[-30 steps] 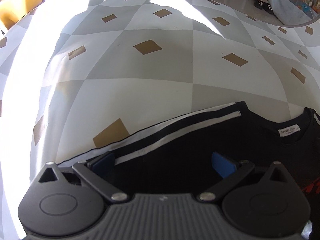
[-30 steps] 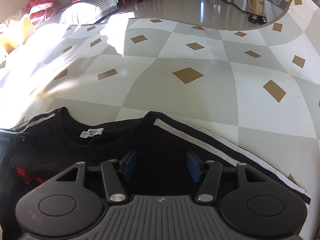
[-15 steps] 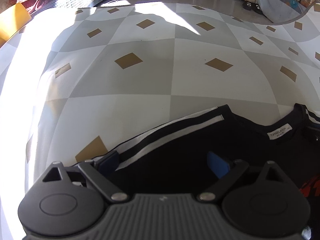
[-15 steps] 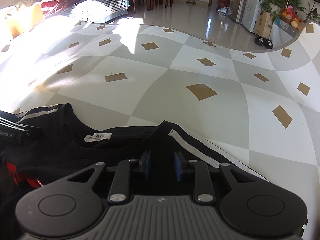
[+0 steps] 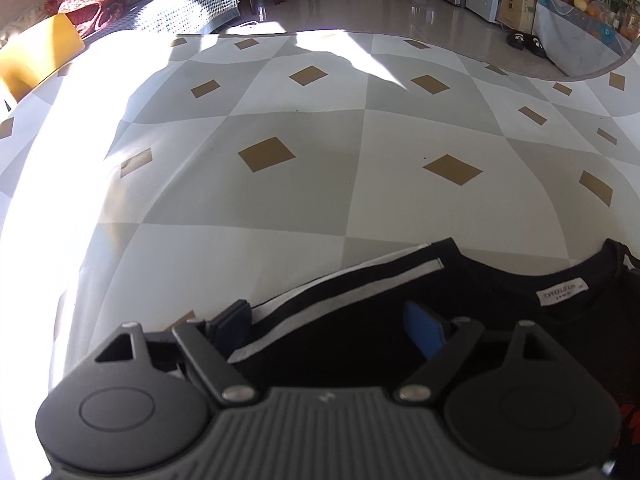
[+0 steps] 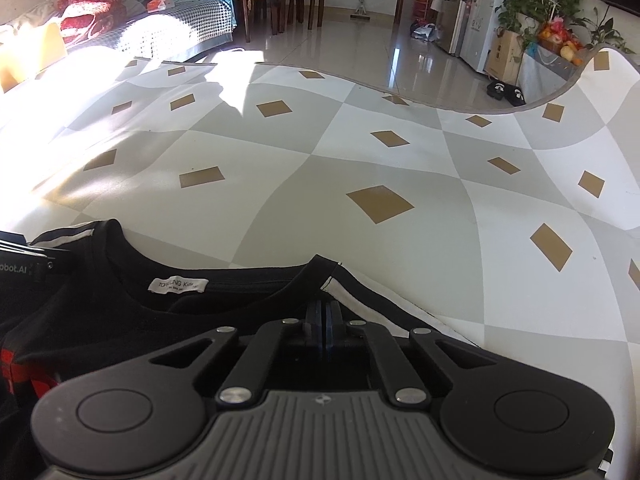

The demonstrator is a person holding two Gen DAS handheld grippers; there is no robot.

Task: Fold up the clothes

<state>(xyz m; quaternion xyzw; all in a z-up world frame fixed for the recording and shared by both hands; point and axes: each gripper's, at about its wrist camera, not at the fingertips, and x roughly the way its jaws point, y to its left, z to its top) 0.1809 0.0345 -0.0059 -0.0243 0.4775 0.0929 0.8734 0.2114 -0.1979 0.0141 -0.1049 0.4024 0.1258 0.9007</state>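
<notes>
Two grippers fill the lower edge of their own views. Left gripper (image 5: pixel 332 328), bottom centre of the left wrist view: its two blue pads stand wide apart and the jaws are closing, with the striped shoulder of one black T-shirt (image 5: pixel 400 320) lying between them; the left-hand pad sits at the sleeve's edge, and neither pad visibly presses the cloth. Right gripper (image 6: pixel 323 320), bottom centre of the right wrist view: its two pads are pressed together at the shirt's other shoulder, just beside the white stripe — it seems to pinch the fabric there, though the linkage hides the contact.

One white neck label (image 6: pixel 178 285) shows inside the collar, lower left of the right view. Red print marks the shirt at the far left edge. The shirt lies flat on one mat (image 6: pixel 360 152) of grey and white diamonds with small tan squares, filling mid-frame. Upper right — one pair of black slippers (image 6: pixel 506 92) on the glossy floor.
</notes>
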